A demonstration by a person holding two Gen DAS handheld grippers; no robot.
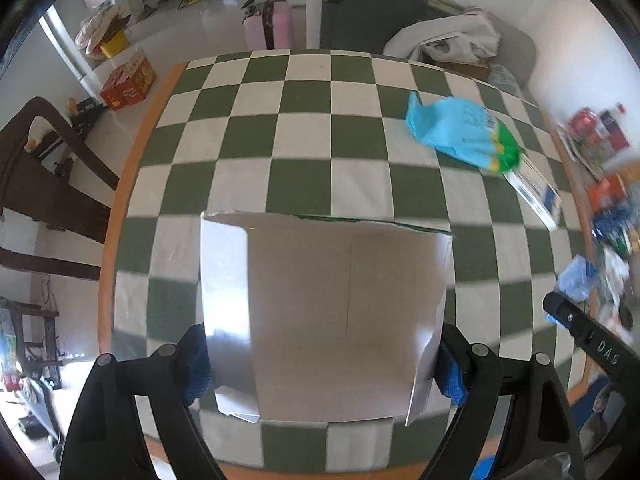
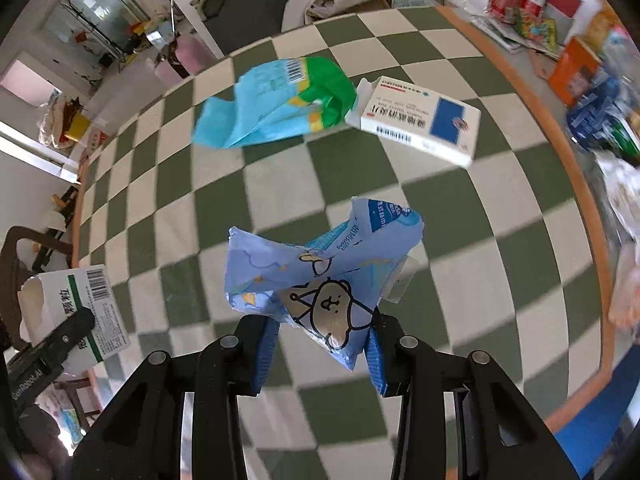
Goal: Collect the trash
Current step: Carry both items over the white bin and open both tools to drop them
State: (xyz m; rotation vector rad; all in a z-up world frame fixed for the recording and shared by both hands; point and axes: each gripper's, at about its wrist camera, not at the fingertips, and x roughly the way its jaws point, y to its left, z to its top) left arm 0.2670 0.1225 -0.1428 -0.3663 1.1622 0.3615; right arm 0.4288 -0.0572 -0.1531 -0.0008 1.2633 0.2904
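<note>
My left gripper (image 1: 320, 364) is shut on an open white carton (image 1: 320, 320), held above the checkered table (image 1: 304, 144); the carton also shows at the left of the right wrist view (image 2: 76, 304). My right gripper (image 2: 320, 348) is shut on a crumpled blue wrapper with a bear print (image 2: 320, 272), held above the table. A light blue and green bag (image 2: 276, 104) and a white and blue medicine box (image 2: 416, 120) lie on the table beyond; both show at the right of the left wrist view, the bag (image 1: 460, 132) and the box (image 1: 536, 192).
The round table has an orange rim (image 2: 576, 168). Packages and bottles (image 2: 592, 80) crowd its right side. A dark wooden chair (image 1: 44, 184) stands at the left. A cot with white cloth (image 1: 432, 28) and a pink suitcase (image 1: 268, 26) stand behind.
</note>
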